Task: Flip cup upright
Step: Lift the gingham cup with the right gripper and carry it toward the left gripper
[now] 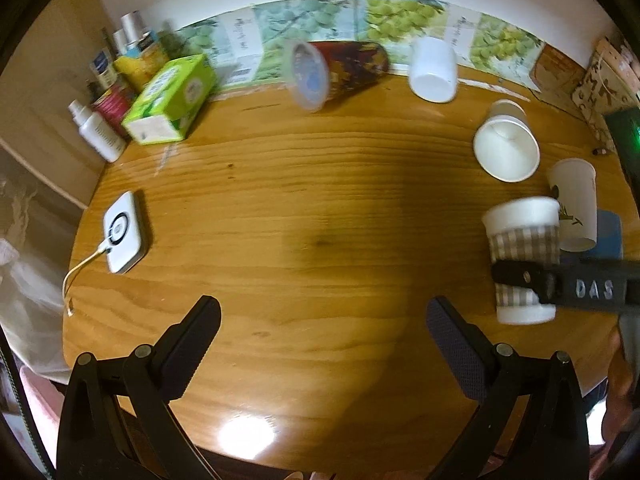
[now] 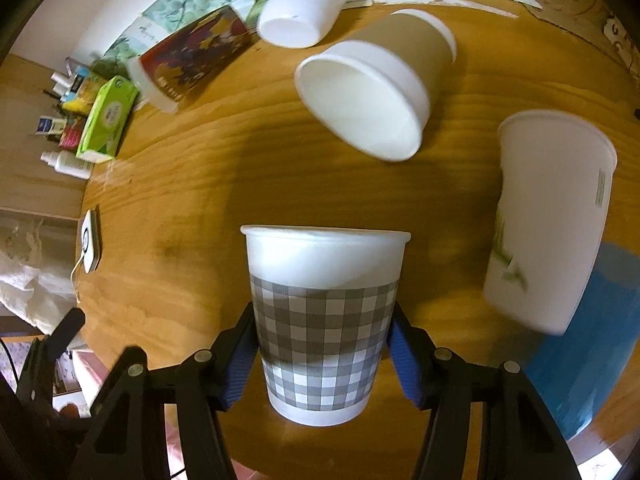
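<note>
Two fingers of the right gripper [image 2: 322, 354] are clamping the checked cup [image 2: 324, 320] by its gingham sleeve, one blue pad [image 2: 240, 364] pressing on each side. The cup is standing upright in the grasp, its long axis vertical, its open rim pointing up and its narrower base pointing down toward the worktop [image 2: 180, 208]. From the left wrist view the same cup [image 1: 522, 256] is showing at the right side of the worktop [image 1: 300, 220], with a black finger of the right gripper [image 1: 520, 276] crossing its sleeve; whether the base is touching the wood cannot be told.

The left gripper [image 1: 324, 328] is hanging over the near edge of the worktop with its fingers spread wide and gripping nothing.

Four other cups are lying around. A brown cup [image 2: 372, 84] is resting on its side just beyond the checked one, mouth facing the camera. A white cup [image 2: 304, 4] is lying on its side farther back, and a dark cup [image 2: 188, 60] with a clear lid is lying to its left. A tall cup [image 2: 548, 220] with a green print is standing inverted at the right, beside a blue pad [image 2: 592, 344]. At the far left a green box [image 1: 170, 100] and a white bottle [image 1: 96, 132] are sitting near the wall, and a white charger [image 1: 124, 232] is lying by the left edge.
</note>
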A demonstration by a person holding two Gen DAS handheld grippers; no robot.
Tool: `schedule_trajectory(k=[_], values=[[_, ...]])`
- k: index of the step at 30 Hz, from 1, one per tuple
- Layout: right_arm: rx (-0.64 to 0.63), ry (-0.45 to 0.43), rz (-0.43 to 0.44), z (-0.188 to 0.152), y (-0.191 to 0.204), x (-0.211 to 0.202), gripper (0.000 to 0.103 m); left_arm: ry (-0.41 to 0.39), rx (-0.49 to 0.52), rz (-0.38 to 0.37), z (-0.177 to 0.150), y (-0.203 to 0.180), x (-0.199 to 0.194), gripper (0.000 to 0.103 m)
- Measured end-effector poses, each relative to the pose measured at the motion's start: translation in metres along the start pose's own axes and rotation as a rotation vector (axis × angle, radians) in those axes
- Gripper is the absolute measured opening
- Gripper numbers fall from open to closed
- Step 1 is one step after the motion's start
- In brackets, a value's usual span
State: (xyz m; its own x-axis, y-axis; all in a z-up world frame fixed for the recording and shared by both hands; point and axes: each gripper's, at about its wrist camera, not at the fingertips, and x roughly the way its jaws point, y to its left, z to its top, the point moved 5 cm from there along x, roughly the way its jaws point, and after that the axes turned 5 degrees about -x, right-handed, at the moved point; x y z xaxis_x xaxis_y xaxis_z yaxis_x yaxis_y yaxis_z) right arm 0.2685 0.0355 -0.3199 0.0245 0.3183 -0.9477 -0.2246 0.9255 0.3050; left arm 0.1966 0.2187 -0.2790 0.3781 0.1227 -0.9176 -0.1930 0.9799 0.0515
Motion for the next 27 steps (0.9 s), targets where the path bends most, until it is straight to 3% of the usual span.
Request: schedule_trajectory(k=[12,27], values=[[-0.030,-0.011,0.001,-0.055,0.058,0.009,0.061,0.001,-0.070,0.010,-0.015,0.045,-0.009,0.102],[0.007,-0.029,-0.039,-0.072,0.060,0.029,0.062,0.027,-0.032,-0.036,-0.034,0.041,-0.009,0.102]])
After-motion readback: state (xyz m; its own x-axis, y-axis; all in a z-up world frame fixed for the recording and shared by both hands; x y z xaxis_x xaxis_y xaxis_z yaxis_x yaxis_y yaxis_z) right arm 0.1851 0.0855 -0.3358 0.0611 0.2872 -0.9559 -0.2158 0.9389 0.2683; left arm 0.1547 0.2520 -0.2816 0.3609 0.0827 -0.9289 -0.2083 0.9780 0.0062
